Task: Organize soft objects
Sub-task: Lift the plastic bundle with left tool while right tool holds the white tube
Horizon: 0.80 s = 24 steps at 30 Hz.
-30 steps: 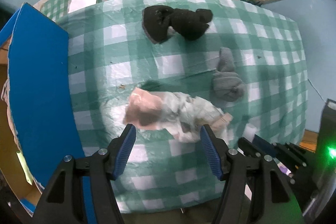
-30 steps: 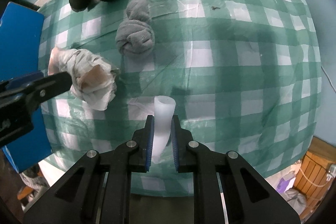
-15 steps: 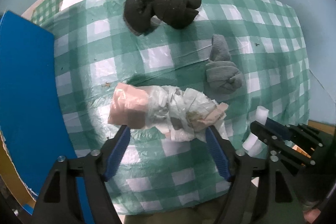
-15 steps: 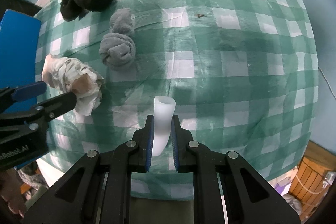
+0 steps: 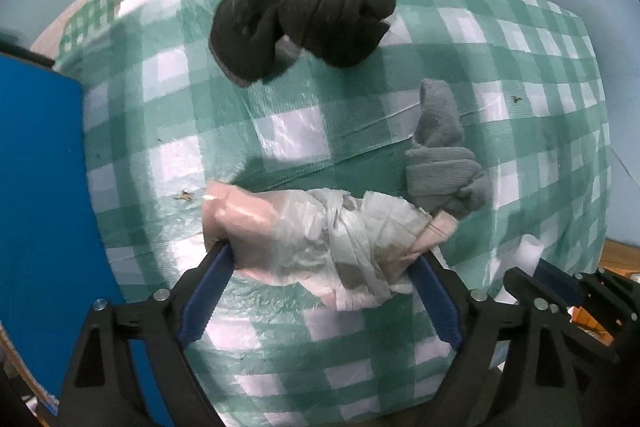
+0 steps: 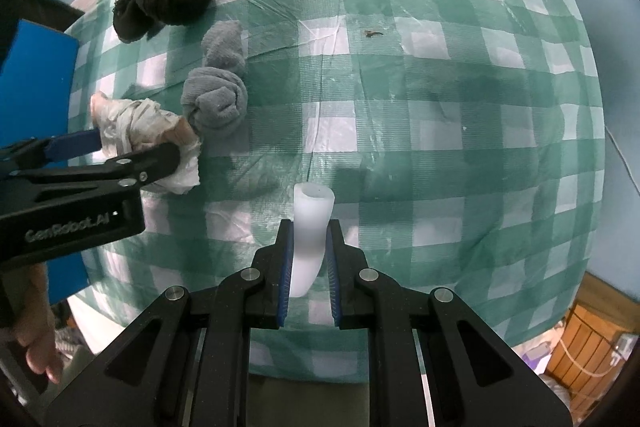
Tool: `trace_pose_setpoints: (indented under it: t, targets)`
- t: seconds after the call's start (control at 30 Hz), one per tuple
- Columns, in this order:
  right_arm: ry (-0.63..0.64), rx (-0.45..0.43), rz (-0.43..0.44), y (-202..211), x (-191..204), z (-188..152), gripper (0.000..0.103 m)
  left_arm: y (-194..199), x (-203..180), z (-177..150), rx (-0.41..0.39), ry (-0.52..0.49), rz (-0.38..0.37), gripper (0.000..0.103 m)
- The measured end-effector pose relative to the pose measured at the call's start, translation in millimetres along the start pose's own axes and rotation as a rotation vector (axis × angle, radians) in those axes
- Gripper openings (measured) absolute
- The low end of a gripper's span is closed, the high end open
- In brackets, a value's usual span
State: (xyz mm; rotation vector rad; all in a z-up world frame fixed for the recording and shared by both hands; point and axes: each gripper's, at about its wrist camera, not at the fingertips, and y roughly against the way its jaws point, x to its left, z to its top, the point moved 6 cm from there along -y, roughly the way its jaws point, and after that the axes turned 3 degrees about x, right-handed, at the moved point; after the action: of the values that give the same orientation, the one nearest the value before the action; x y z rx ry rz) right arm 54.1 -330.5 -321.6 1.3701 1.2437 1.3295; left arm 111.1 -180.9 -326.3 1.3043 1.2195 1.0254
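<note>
A pink bundle wrapped in white plastic (image 5: 316,239) lies on the green checked tablecloth (image 5: 288,131). My left gripper (image 5: 320,259) is open, its blue pads on either side of the bundle's ends. It also shows in the right wrist view (image 6: 136,131). A knotted grey sock (image 5: 444,155) lies just right of the bundle, and a black sock bundle (image 5: 304,27) lies farther back. My right gripper (image 6: 308,243) is shut on a white foam tube (image 6: 310,223), held above the cloth near the front edge.
A blue board (image 5: 40,211) stands along the table's left side. The table edge drops off at the front and right. A wooden box (image 6: 588,343) sits on the floor at the lower right.
My left gripper has moved forward, so the wrapped bundle now sits between its pads. My right gripper holds the tube as before and has drifted slightly.
</note>
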Motion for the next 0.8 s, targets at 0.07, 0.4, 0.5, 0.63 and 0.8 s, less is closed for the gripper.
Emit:
trace_pose_setpoints:
  t: [0.07,0.4,0.5,0.63,0.8]
  targets:
    - [0.000,-0.001,0.000,0.3,-0.6,-0.1,0.014,-7.8,5.4,1.2,0.016,0.014,-0.022,0.090]
    - [0.006,-0.003,0.003,2.0,-1.5,2.8,0.014,-2.5,2.5,-4.7,-0.057,-0.051,-0.032,0.067]
    - [0.008,-0.008,0.006,3.5,-1.1,2.6,0.014,3.9,-5.4,-10.8,-0.080,-0.078,-0.021,0.060]
    - [0.010,-0.018,0.008,6.1,-1.0,1.6,0.014,10.7,-7.4,-15.5,-0.093,-0.092,-0.023,0.052]
    - [0.025,-0.034,-0.001,13.0,-0.2,2.2,0.014,17.8,-7.3,-21.2,-0.098,-0.097,-0.024,0.046]
